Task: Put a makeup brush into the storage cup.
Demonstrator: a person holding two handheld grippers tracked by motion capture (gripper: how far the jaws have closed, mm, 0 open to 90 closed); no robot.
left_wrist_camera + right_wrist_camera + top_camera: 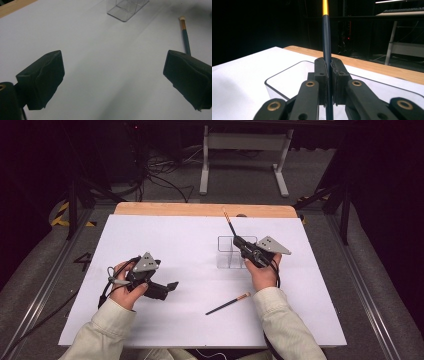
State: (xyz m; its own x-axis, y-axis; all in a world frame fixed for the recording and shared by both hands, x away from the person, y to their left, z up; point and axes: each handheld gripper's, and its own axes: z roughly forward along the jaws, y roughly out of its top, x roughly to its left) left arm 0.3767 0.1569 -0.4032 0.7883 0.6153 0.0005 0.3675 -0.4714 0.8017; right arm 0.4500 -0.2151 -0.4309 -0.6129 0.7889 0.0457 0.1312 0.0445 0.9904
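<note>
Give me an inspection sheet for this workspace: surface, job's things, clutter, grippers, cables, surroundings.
Surface: white sheet over a wooden table; wood shows along the far edge.
Job's things: clear box on the sheet; held chopstick tilts up over it; second chopstick lies flat on the sheet nearer the person.
Clutter: nothing seen.
Grippers: right gripper shut on the held chopstick above the clear box; left gripper open, nothing between its jaws, low over the sheet.
Cables: a cable trails from the left gripper; more cables lie on the floor beyond the table.
Surroundings: dark room, grey floor, white frame behind the table.
</note>
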